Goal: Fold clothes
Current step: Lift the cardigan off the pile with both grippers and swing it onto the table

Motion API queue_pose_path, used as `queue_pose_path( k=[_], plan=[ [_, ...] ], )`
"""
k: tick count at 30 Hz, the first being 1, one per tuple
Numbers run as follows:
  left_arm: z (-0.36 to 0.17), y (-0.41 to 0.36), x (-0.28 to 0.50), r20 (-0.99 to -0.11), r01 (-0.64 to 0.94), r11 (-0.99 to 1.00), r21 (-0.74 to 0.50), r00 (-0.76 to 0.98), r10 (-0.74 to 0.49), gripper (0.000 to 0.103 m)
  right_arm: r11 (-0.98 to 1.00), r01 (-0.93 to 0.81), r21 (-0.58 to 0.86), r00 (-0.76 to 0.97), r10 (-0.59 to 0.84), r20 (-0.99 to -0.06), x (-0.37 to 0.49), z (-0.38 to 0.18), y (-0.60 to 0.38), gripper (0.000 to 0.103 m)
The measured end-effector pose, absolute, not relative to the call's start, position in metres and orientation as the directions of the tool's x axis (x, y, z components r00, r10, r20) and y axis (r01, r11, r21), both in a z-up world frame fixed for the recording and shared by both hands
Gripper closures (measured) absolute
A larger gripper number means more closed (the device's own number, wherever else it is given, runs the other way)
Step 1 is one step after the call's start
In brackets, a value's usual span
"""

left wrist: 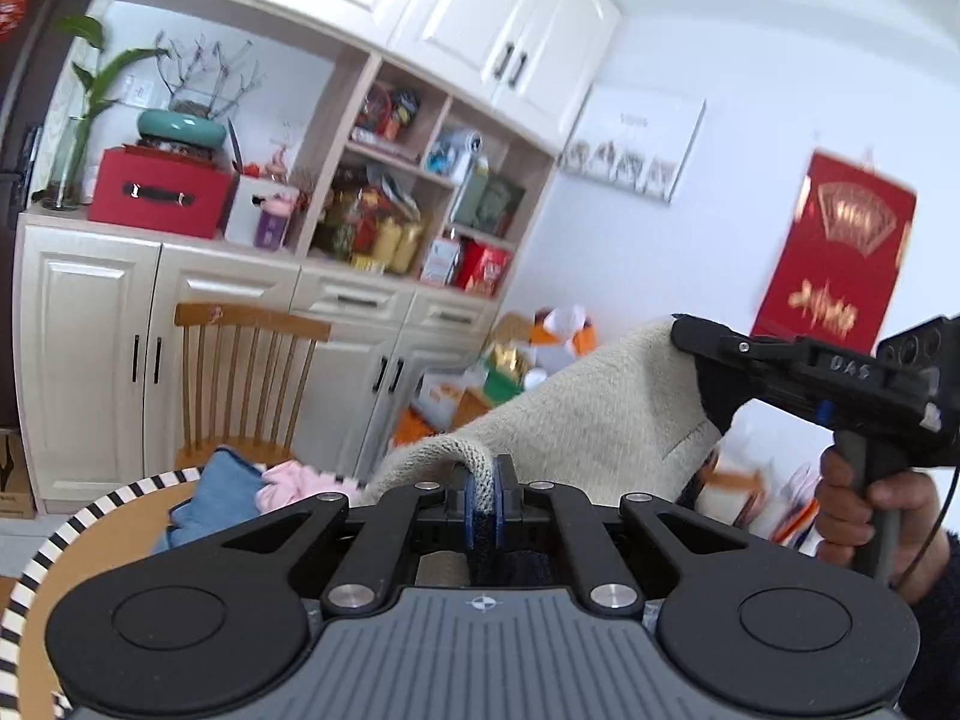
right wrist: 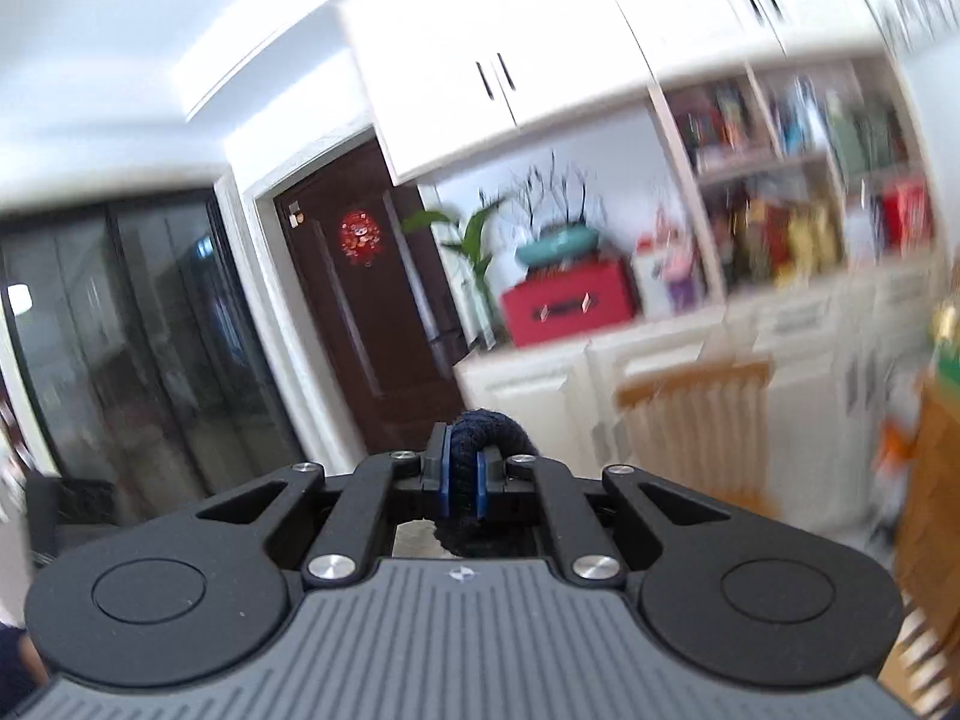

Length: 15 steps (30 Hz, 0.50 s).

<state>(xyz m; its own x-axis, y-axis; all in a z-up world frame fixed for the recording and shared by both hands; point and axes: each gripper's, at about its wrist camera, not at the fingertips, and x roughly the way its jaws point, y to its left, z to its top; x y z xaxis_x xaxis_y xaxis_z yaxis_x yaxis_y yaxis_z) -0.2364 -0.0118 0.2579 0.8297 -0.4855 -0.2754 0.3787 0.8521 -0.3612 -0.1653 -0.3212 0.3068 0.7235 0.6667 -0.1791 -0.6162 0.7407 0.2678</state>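
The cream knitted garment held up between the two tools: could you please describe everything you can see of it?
The cream knitted garment looks like a soft, fuzzy sweater with dark navy sections. It is lifted in the air, stretched between both tools. The left tool is shut on a ribbed cream edge; the right tool is shut on a rolled navy knit edge. The fabric sags slightly between the grips, above a round table with a striped rim.
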Motion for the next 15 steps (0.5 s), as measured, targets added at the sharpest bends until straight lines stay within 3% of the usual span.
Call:
queue_pose_path(
  k=[3, 8, 10, 11, 13, 15],
  plan=[
    [0.247, -0.018, -0.237, -0.342, 0.299, 0.891, -0.342, 0.844, -0.414, 0.096, 0.768, -0.608, 0.201, 0.726, 0.640, -0.249, -0.152, 0.299, -0.298, 0.095],
    [0.156, -0.001, -0.189, -0.579, 0.104, 0.945, -0.310, 0.768, -0.274, 0.095, 0.804, -0.575, 0.151, 0.674, 0.570, -0.470, -0.091, 0.199, -0.226, 0.092],
    [0.106, 0.009, -0.166, -0.687, 0.016, 0.969, -0.248, 0.702, -0.187, 0.093, 0.823, -0.552, 0.133, 0.621, 0.512, -0.594, -0.068, 0.148, -0.194, 0.076],
    [0.083, 0.016, -0.159, -0.729, -0.027, 0.973, -0.231, 0.667, -0.154, 0.092, 0.833, -0.538, 0.126, 0.595, 0.482, -0.643, -0.063, 0.125, -0.182, 0.075],
    [0.046, 0.028, -0.157, -0.786, -0.066, 0.976, -0.205, 0.605, -0.124, 0.089, 0.835, -0.541, 0.101, 0.568, 0.451, -0.689, -0.066, 0.090, -0.171, 0.059],
    [0.027, 0.029, -0.172, -0.782, -0.035, 0.994, -0.108, 0.620, -0.064, 0.073, 0.820, -0.569, 0.055, 0.574, 0.444, -0.688, -0.082, 0.069, -0.172, 0.046]
  ],
)
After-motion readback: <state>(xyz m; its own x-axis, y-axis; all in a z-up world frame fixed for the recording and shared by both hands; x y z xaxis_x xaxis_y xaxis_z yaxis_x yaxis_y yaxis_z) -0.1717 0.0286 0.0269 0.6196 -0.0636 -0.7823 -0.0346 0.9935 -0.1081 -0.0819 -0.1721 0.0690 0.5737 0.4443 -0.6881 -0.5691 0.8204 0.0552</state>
